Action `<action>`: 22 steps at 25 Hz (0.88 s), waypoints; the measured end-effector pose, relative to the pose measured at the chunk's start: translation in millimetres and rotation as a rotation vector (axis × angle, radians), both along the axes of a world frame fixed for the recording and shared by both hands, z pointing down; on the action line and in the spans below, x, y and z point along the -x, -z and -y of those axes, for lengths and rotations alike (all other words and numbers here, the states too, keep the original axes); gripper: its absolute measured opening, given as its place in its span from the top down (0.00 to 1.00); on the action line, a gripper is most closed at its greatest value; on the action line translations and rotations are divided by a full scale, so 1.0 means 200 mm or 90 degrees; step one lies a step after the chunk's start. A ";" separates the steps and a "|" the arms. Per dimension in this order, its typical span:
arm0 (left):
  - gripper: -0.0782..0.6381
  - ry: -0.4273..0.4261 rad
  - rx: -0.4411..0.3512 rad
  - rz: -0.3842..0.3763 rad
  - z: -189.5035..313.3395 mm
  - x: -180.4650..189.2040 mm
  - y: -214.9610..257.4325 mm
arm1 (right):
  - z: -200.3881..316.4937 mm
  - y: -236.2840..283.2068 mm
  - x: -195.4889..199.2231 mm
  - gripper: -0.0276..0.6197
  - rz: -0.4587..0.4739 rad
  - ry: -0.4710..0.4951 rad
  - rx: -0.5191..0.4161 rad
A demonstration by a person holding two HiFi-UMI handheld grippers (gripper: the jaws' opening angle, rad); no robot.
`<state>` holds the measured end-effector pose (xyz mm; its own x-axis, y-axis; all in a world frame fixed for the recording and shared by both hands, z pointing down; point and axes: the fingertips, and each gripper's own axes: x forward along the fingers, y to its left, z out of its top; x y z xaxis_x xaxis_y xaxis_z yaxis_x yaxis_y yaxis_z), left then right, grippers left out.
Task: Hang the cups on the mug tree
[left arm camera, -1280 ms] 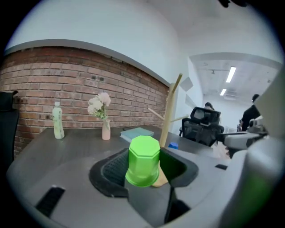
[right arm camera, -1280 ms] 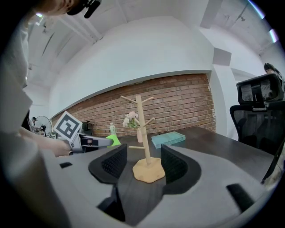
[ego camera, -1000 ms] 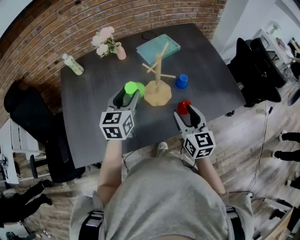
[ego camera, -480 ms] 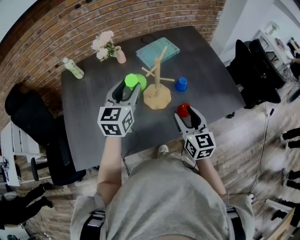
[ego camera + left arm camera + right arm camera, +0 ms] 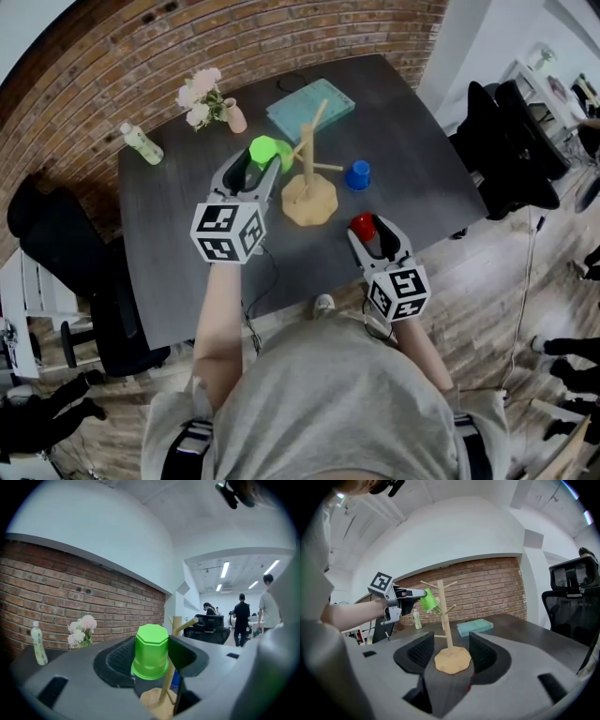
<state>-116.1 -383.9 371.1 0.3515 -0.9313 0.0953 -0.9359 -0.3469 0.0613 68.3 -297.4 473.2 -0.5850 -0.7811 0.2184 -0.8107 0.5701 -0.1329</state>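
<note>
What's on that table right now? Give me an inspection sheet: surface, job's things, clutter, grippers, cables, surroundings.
Surface: dark table, no spills seen.
Job's things: mug tree upright, no cup hung; blue cup and red cup on the table.
Clutter: flower vase, bottle, teal book.
Grippers: left gripper holds green cup beside a peg; right gripper open, above the red cup.
Cables: thin cable on the floor, right.
Surroundings: brick wall, black chairs.
</note>
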 end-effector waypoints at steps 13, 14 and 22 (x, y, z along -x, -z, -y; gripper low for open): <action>0.60 -0.009 0.029 -0.004 0.17 -0.07 -0.09 | 0.07 0.00 -0.04 0.60 -0.008 0.005 0.001; 0.60 -0.007 0.032 -0.004 0.17 -0.07 -0.10 | 0.08 0.00 -0.05 0.60 -0.008 0.004 0.002; 0.60 0.007 0.043 -0.003 0.21 -0.06 -0.14 | 0.12 -0.01 -0.09 0.60 -0.014 0.005 0.004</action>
